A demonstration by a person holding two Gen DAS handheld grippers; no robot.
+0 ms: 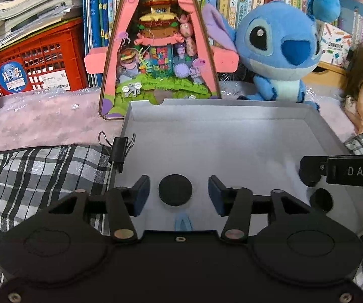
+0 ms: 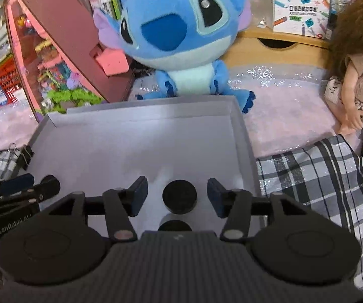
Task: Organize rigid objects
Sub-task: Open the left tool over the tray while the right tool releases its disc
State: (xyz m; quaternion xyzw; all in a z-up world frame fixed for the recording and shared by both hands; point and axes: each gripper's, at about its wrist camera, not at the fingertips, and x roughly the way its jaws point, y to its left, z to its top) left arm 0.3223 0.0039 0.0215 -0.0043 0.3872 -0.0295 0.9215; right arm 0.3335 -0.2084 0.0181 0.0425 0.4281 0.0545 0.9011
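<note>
Both grippers are reaching into a shallow grey tray [image 1: 232,116] that is lying on a plaid cloth [image 1: 42,176].

The left gripper [image 1: 179,198] is hovering over the tray's near left part with its jaws spread apart and grasping nothing. A black disc [image 1: 175,190] is lying flat on the tray floor between the blue pads [image 1: 141,197], clear of both. A small blue mark is showing on the floor just nearer than that disc.

The right gripper [image 2: 177,197] is working at the tray's near right part, likewise released, jaws wide. A second disc [image 2: 179,197] is sitting between its pads [image 2: 215,197] without touching either. A third disc [image 2: 175,226] is peeking out just behind it, close to the tray's near edge and half hidden by the gripper body.

In the left view the right gripper's finger is poking in over the tray's right edge, above another dark disc there.

A binder clip [image 1: 119,149] is gripping the tray's left wall. Beyond the far edge, a Stitch plush [image 2: 179,38] is sitting against the rim, a pink diorama [image 1: 160,50] is standing at the far left corner, and a doll [image 2: 353,63] is sitting off to the right.
</note>
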